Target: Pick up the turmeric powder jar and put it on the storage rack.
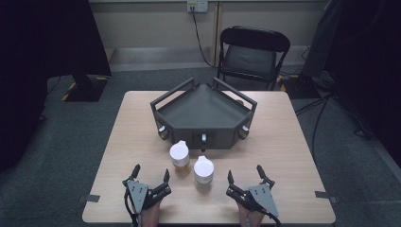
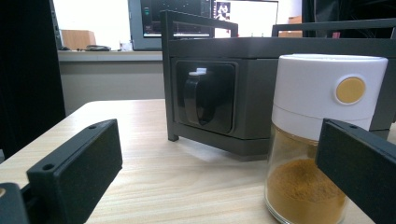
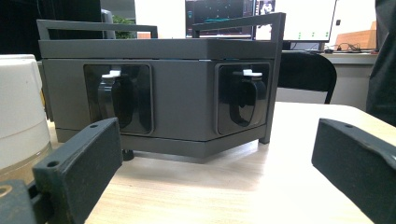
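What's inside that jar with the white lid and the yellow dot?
The jar holds orange-brown powder in its lower part. Whatever lies under the white lid is hidden.

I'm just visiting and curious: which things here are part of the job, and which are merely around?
Likely in use: left hand-held gripper, right hand-held gripper, two white-lidded jars, dark rack.

Just around: folding chair, wall socket.

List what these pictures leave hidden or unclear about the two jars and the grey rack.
- Right jar: contents unclear; the high view shows mostly its white lid, and the right gripper view's left edge cuts it off.
- Spice jar: lower right side hidden in the left gripper view by a black jaw.
- Grey rack: what sits in its front slots is too dark to identify in either gripper view.
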Available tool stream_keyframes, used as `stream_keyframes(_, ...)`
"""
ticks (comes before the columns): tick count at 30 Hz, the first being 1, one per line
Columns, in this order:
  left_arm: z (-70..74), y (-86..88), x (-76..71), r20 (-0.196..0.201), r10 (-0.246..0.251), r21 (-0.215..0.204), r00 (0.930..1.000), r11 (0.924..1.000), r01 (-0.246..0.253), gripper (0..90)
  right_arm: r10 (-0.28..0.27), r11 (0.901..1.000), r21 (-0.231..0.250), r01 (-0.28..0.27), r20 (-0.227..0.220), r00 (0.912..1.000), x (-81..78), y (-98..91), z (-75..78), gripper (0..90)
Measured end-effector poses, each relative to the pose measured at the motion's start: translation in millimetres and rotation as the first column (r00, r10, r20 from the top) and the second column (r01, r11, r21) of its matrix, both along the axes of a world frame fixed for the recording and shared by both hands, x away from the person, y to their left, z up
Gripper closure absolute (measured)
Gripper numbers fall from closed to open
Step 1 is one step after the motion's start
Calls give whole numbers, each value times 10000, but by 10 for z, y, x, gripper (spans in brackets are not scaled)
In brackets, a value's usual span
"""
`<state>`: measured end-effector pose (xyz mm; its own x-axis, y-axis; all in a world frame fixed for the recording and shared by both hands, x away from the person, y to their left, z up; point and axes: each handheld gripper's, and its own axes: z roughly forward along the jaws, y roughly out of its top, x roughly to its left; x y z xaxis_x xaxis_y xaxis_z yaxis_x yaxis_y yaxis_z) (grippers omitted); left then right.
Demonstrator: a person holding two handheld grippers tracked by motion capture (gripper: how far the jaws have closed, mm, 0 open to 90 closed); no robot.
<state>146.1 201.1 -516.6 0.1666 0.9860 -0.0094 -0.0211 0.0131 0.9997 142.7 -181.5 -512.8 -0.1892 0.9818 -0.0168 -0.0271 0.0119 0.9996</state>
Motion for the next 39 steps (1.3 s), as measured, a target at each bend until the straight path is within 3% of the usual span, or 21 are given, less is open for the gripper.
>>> stream_keyframes(39, 1, 10, 6, -1, -72, 7, 10000, 10000, 72, 0, -45, 10000, 9, 45, 4, 10000, -4, 7, -1, 9)
